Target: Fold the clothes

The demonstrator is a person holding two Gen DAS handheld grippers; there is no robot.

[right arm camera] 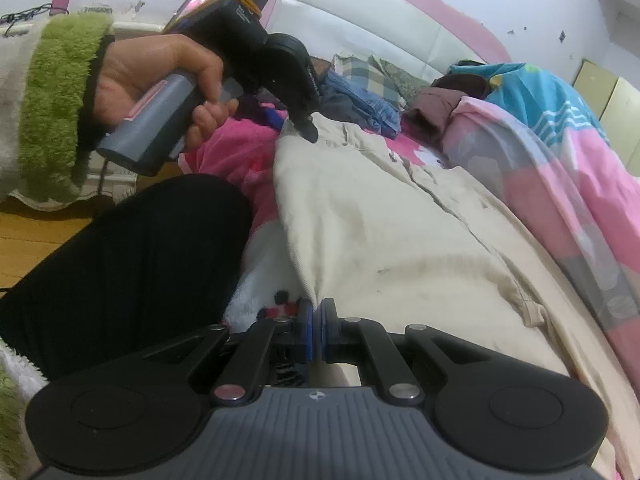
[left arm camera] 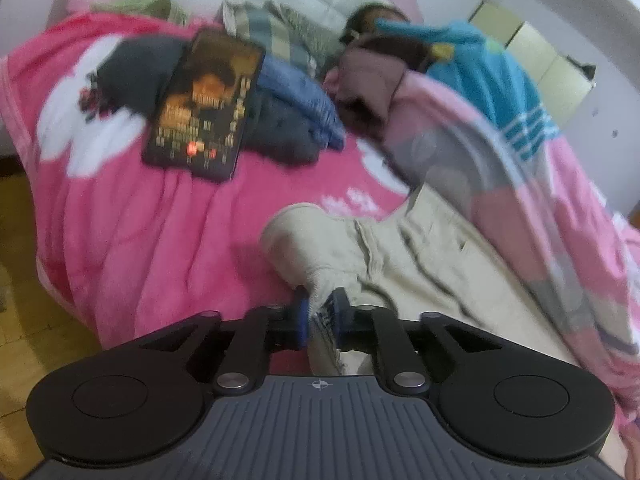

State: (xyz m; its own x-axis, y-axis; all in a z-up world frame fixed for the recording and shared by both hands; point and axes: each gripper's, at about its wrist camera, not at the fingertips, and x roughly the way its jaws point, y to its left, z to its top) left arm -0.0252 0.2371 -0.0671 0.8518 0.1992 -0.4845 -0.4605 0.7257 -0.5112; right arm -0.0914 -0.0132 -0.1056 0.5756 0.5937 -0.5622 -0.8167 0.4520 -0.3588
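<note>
A beige garment (left arm camera: 400, 248) lies spread on the pink blanket (left arm camera: 152, 216) of a bed. In the left wrist view my left gripper (left arm camera: 320, 312) is shut on a bunched corner of that garment, with fabric pinched between its blue pads. In the right wrist view my right gripper (right arm camera: 317, 322) is shut on another edge of the beige garment (right arm camera: 380, 220), near the bed's side. The left gripper (right arm camera: 306, 126) also shows there, held in a person's hand (right arm camera: 160, 76) at the garment's far corner.
A phone (left arm camera: 204, 104) with a lit screen rests on a pile of dark and blue clothes (left arm camera: 296, 116). A pink, grey and blue quilt (left arm camera: 520, 152) is heaped on the right. A dark trouser leg (right arm camera: 120, 264) stands at the bedside. Wooden floor (left arm camera: 20, 280) lies to the left.
</note>
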